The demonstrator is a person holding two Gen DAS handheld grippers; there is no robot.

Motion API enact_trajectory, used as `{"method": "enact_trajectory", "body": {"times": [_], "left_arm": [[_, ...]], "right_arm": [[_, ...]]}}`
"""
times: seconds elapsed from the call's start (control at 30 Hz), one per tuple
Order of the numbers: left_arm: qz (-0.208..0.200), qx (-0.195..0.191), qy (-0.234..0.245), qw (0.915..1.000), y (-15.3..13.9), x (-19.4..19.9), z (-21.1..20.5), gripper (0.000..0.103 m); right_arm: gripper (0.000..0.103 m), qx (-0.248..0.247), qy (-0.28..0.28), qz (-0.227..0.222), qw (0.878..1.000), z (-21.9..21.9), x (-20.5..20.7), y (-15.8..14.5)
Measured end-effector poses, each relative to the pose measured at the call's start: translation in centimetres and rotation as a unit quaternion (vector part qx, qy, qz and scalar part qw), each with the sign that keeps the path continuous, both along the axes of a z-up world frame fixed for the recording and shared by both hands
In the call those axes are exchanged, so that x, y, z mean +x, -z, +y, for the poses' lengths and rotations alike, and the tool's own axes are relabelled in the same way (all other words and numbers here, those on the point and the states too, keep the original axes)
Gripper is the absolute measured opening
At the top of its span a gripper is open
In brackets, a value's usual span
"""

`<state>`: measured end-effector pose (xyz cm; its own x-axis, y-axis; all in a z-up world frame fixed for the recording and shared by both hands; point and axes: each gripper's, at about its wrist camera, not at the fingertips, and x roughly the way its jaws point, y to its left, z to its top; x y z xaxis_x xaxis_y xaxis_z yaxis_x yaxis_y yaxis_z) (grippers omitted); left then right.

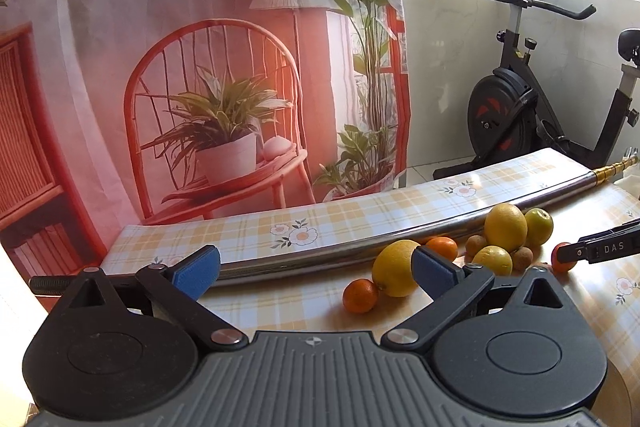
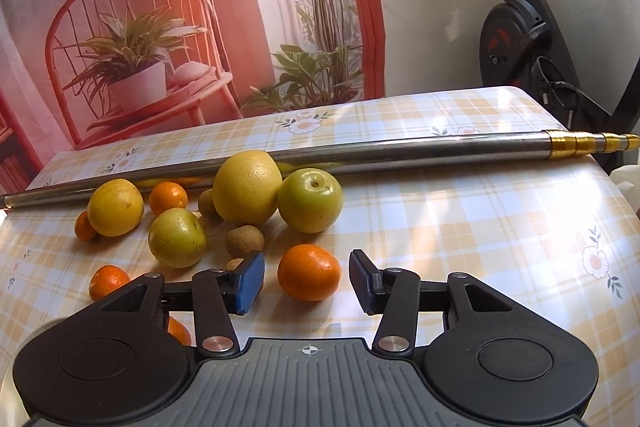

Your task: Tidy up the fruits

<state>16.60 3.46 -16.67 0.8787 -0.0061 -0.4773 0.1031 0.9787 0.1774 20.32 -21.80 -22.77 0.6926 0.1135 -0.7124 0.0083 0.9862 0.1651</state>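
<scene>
My right claw (image 2: 306,279): narrow, pads either side of a mandarin (image 2: 309,271), not touching
My left claw (image 1: 316,271): wide, empty
Pole (image 2: 360,151): behind mandarin, on counter (image 2: 480,227)

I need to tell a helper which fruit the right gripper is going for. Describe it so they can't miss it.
Start at the metal pole lying across the checked table; the fruit pile sits in front of it. The mandarin lies alone nearest the camera, between the right gripper's fingers, bigger than the other orange ones.
</scene>
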Motion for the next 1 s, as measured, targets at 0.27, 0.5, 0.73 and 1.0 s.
{"method": "enact_trajectory", "body": {"times": [0.27,0.5,0.73,1.0], "left_arm": [[-0.006,0.002,0.032,0.9995,0.5,0.0,-0.2,0.103],[0.018,0.009,0.05,0.9986,1.4,0.8,-0.7,0.1],[0.035,-0.014,0.081,0.9961,2.0,1.7,-0.7,0.088],[0.077,-0.048,0.095,0.9914,3.4,2.9,-0.4,0.074]], "right_arm": [[0.044,0.009,0.012,0.017,1.0,-0.3,1.0,1.4],[0.036,0.02,0.01,0.022,0.999,-0.4,1.3,1.7],[0.036,0.032,0.02,0.003,0.999,-0.5,0.0,0.3],[0.036,0.044,0.022,-0.016,0.999,-0.3,-1.6,-1.5]]}}
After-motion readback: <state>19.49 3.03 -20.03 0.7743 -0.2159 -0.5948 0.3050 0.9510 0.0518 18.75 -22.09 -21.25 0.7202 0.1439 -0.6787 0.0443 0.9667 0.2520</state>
